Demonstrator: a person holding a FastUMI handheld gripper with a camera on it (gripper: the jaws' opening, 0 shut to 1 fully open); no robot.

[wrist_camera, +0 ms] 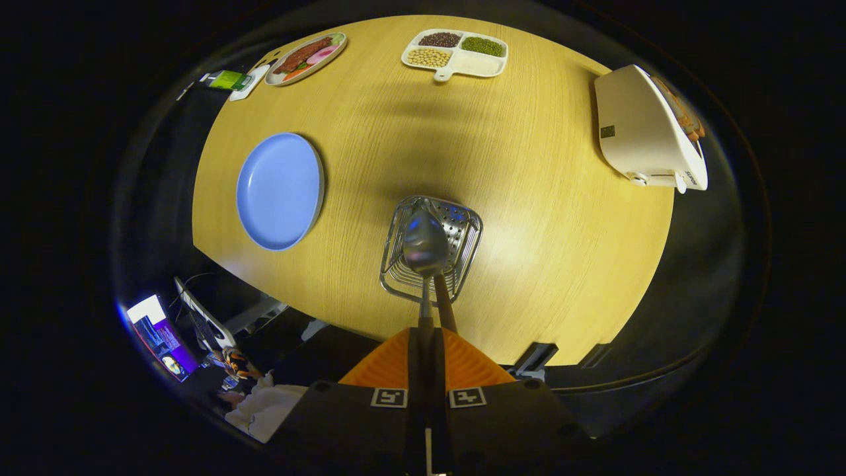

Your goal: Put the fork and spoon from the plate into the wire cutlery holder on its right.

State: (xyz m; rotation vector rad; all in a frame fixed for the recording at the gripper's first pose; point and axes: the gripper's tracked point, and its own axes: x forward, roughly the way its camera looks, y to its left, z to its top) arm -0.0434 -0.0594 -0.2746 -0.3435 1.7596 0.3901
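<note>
Steel spoon [425, 246], one item, held by its handle in the claw [428, 330], whose two fingers are pressed together on the handle just behind the bowl; the spoon runs straight out ahead of the fingers, its long axis in line with them, bowl foremost and pointing down toward the table [529, 198]. Wire cutlery holder [431, 248], one item, chrome, squarish mouth with a perforated floor or wall visible inside: it stands directly beyond the fingertips, so that the spoon's bowl hangs over its open mouth (whether the bowl is already below the rim or just above it cannot be told from this angle). A second dark slim stem [444, 301] shows beside the spoon handle, near the holder's nearer rim; judged likely the fork's handle already standing in the holder, though too little shows to be sure. Blue plate [280, 190], one item, lies on the table to the left of the holder, apart from it, with no cutlery on it. Relation that governs the coming move: holder lies dead ahead and below the claw, spoon axis aimed into it, so release or a short further lowering would seem to suffice. Also on the table, far side: divided tray of beans [455, 53], oval platter of food [305, 58], white appliance [644, 129].
</note>
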